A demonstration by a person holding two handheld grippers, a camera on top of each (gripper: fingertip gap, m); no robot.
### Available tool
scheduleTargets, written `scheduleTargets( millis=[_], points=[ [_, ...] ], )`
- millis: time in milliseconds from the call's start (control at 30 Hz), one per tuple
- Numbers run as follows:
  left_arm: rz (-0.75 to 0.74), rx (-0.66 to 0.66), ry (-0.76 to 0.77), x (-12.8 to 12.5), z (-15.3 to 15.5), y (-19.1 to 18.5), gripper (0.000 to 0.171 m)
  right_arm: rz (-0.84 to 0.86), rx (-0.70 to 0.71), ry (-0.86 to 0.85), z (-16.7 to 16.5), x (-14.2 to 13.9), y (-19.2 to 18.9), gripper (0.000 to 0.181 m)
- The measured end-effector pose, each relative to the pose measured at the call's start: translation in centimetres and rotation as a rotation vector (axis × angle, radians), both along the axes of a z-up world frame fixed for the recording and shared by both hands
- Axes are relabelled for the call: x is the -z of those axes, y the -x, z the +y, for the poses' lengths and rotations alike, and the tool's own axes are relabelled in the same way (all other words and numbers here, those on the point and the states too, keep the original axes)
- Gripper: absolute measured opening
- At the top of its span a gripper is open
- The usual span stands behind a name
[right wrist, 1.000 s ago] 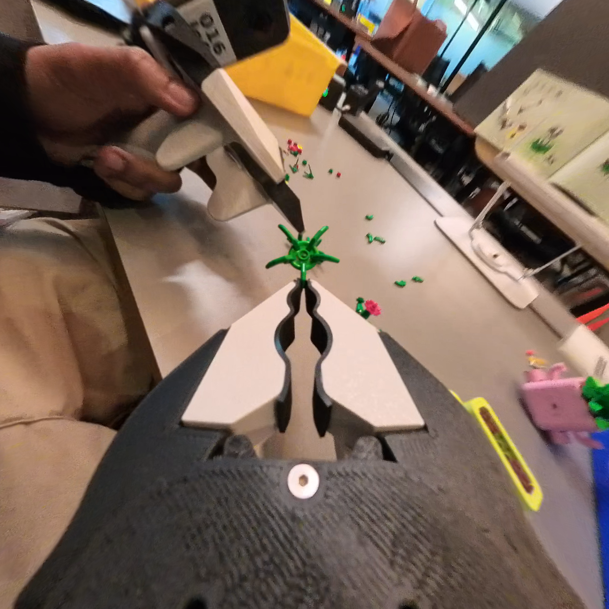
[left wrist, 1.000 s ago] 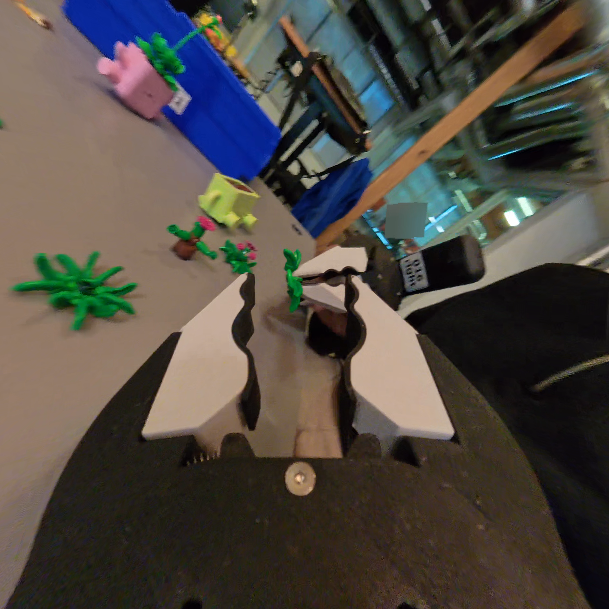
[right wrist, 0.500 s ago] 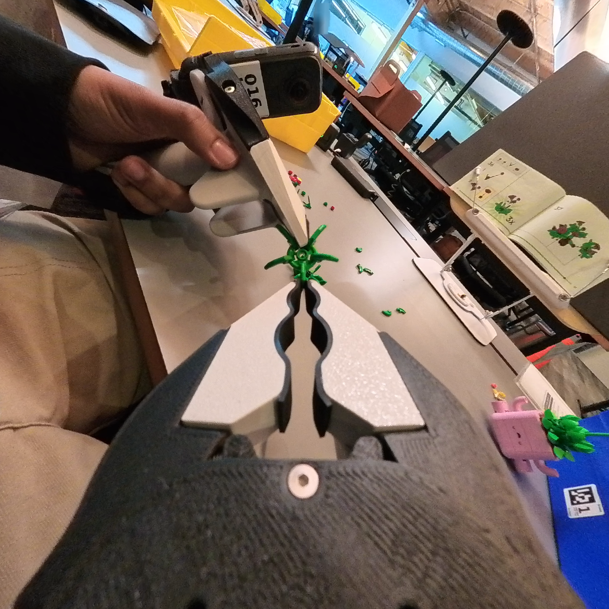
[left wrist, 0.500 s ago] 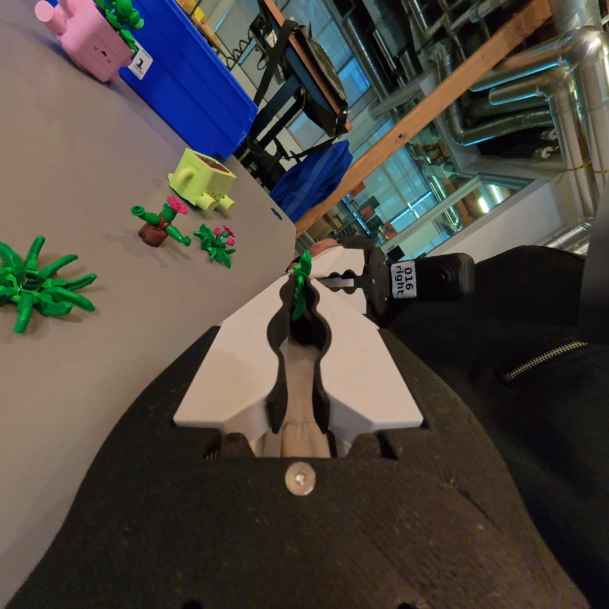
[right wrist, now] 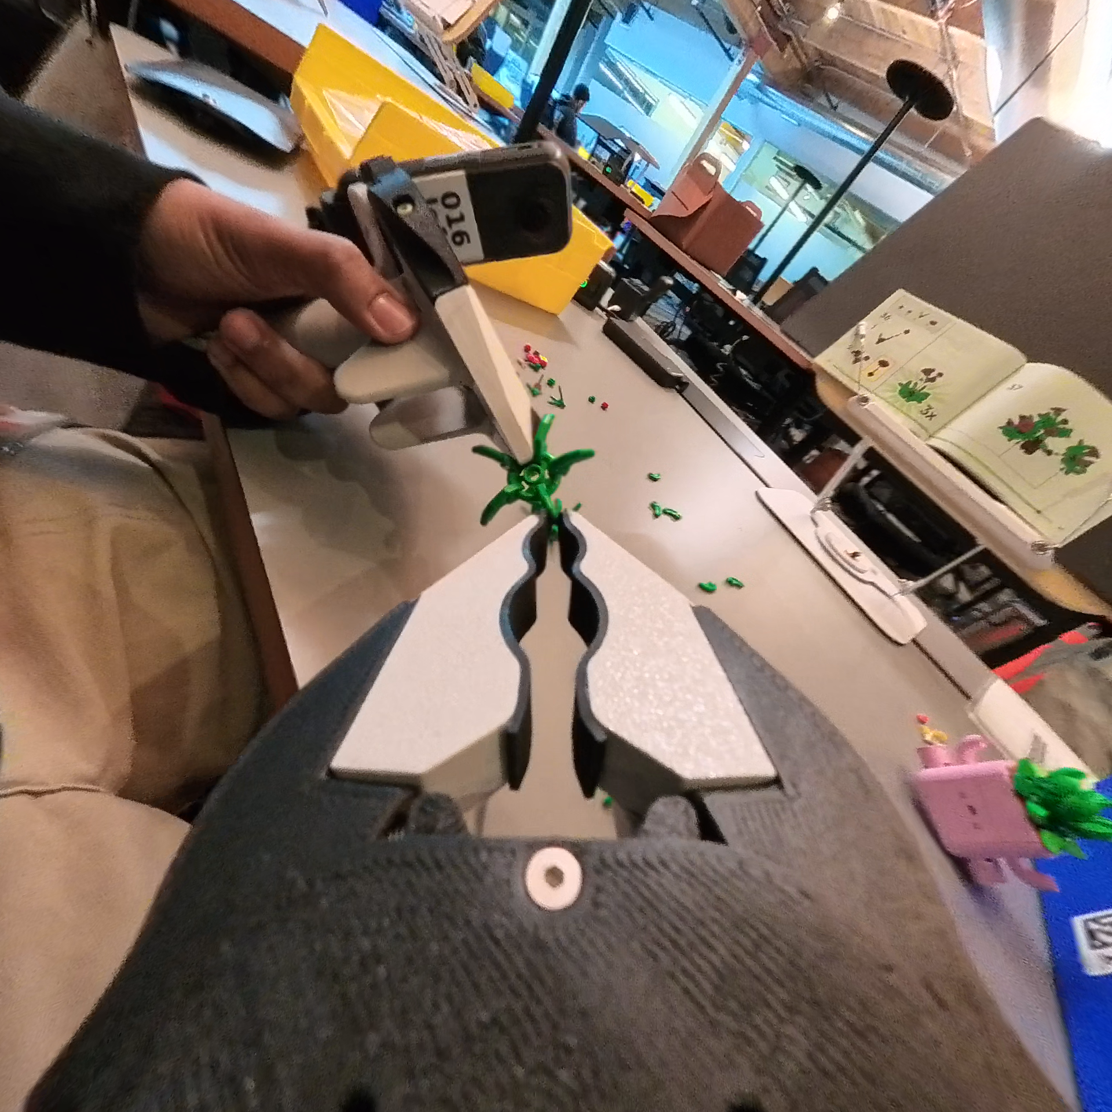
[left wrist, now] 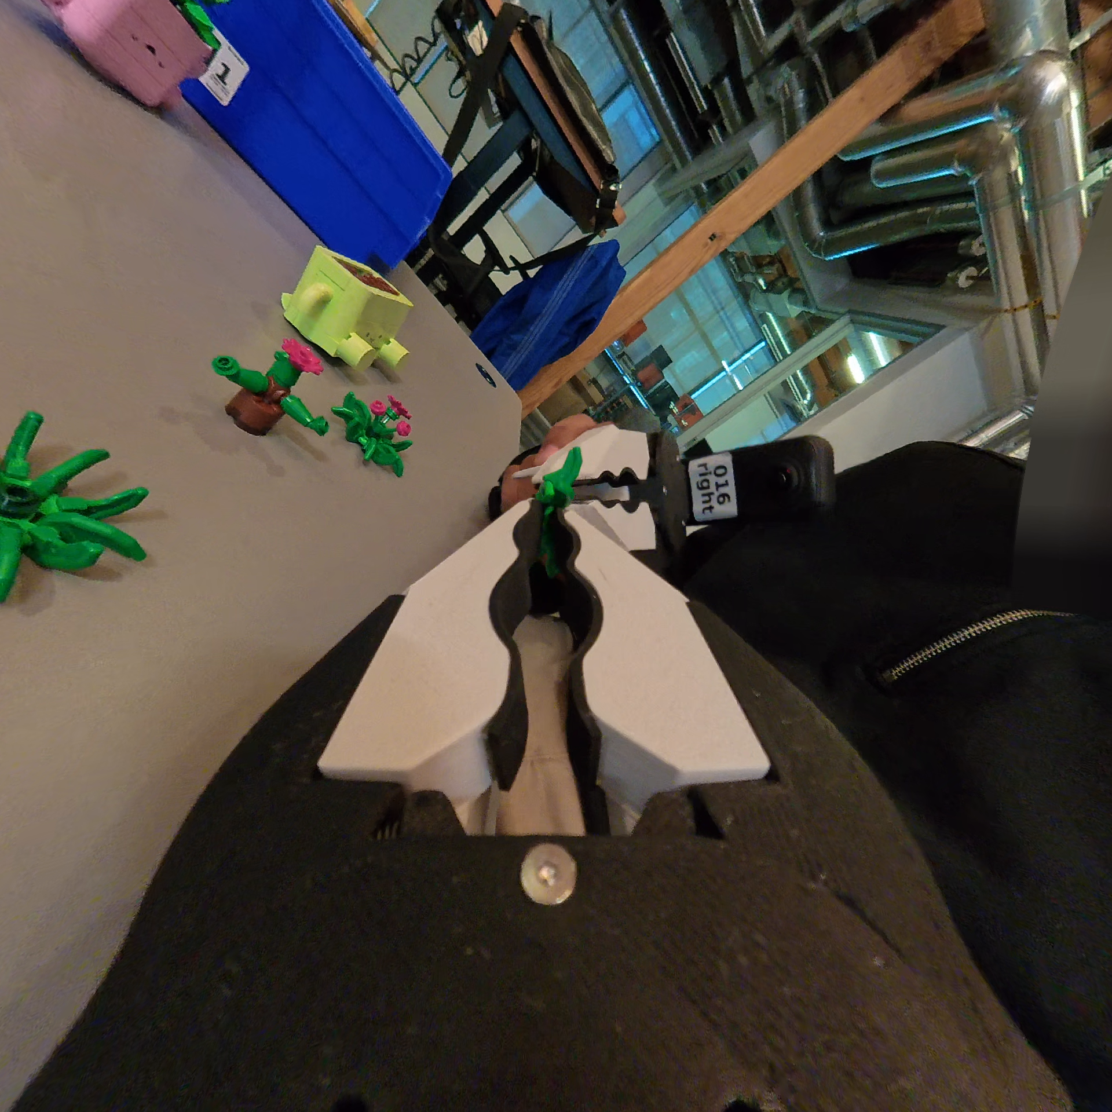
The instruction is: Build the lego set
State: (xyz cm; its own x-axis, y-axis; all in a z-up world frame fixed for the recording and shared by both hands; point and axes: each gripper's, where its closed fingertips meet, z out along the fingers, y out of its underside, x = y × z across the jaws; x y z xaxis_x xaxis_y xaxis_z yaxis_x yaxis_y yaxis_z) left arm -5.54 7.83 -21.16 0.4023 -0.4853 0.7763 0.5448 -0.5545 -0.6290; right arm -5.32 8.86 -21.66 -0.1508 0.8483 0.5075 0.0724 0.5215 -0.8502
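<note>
While the grey desk (left wrist: 150, 632) carries finished sub-builds, namely a pink pot (right wrist: 987, 812) with foliage, a lime-green pot (left wrist: 346, 307), a large green leaf cluster (left wrist: 48, 523), a small cactus on a brown base (left wrist: 271, 391) and a pink-flowered sprig (left wrist: 376, 430), the work in hand takes place in the air at the desk's near edge. An open instruction booklet (right wrist: 975, 409) stands on a holder at the right. Loose green and red pieces (right wrist: 662, 511) lie scattered beyond.

The step in hand appears to be joining or handing over one plant element. The right gripper (right wrist: 552, 520) has its fingers nearly closed, pinching the lower end of a small green spiky leaf piece (right wrist: 529, 475). The left gripper (left wrist: 550, 517) has its fingers closed to a narrow gap around the same piece, seen edge-on there; whether it bears firmly cannot be told.

The next move likely calls for one gripper to keep a steady hold while the other releases or presses. The piece is thin, so slippage is the risk.
</note>
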Motion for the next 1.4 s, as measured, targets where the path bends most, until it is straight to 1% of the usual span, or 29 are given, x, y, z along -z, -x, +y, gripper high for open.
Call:
scheduleTargets(
  millis=[167, 267, 300, 400, 500, 567, 667, 833, 933, 967, 1133, 1200, 1267, 1333, 1400],
  points=[
    [-0.059, 0.053, -0.035, -0.9, -0.6, -0.3, 0.0, -0.023, -0.112, 0.185, -0.8, -0.8, -0.4, 0.001],
    [-0.084, 0.037, -0.07, -1.5, -0.4, -0.3, 0.0, -0.028, -0.145, 0.333, -0.6, -1.5, -0.5, 0.002],
    [-0.092, 0.022, -0.081, -1.8, -0.4, -0.2, 0.001, -0.02, -0.141, 0.374, -0.4, -1.8, -0.5, 0.006],
    [-0.063, -0.032, -0.11, -2.0, -0.2, 0.3, 0.0, 0.034, -0.167, 0.5, 0.0, -3.0, -0.9, 0.029],
    [-0.017, -0.075, -0.148, -2.5, -0.1, 0.6, 0.0, 0.045, -0.224, 0.665, -0.2, -3.9, -1.2, 0.038],
    [0.013, -0.095, -0.169, -2.7, -0.1, 0.4, 0.0, 0.032, -0.235, 0.732, -0.1, -4.0, -1.1, 0.039],
    [0.052, -0.091, -0.169, -2.6, 0.1, -0.3, 0.0, 0.011, -0.201, 0.767, 0.4, -3.6, -1.0, 0.034],
    [0.057, -0.087, -0.179, -2.6, 0.5, -1.2, 0.0, -0.044, -0.155, 0.747, 0.1, -2.5, -0.7, 0.025],
    [0.089, -0.088, -0.175, -2.3, 0.6, -1.5, 0.0, -0.035, -0.178, 0.778, -0.1, -2.5, -0.9, 0.009],
    [0.095, -0.087, -0.176, -2.3, 0.6, -1.5, 0.001, -0.032, -0.184, 0.786, 0.0, -2.6, -1.0, 0.006],
    [0.081, -0.084, -0.177, -2.2, 0.6, -1.5, 0.002, -0.046, -0.193, 0.802, 0.0, -2.5, -1.0, 0.006],
    [0.098, -0.105, -0.165, -1.9, 0.9, -1.4, 0.011, -0.037, -0.196, 0.813, 0.1, -2.6, -1.0, 0.005],
    [0.117, -0.11, -0.166, -1.8, 0.9, -1.4, 0.011, -0.044, -0.194, 0.828, 0.2, -2.5, -1.0, 0.005],
    [0.124, -0.099, -0.167, -1.7, 0.9, -1.6, 0.018, -0.041, -0.178, 0.832, 0.4, -2.5, -0.9, 0.006],
    [0.126, -0.088, -0.166, -1.7, 0.9, -1.9, 0.018, -0.032, -0.166, 0.833, 0.6, -2.5, -0.9, 0.005]
  ],
)
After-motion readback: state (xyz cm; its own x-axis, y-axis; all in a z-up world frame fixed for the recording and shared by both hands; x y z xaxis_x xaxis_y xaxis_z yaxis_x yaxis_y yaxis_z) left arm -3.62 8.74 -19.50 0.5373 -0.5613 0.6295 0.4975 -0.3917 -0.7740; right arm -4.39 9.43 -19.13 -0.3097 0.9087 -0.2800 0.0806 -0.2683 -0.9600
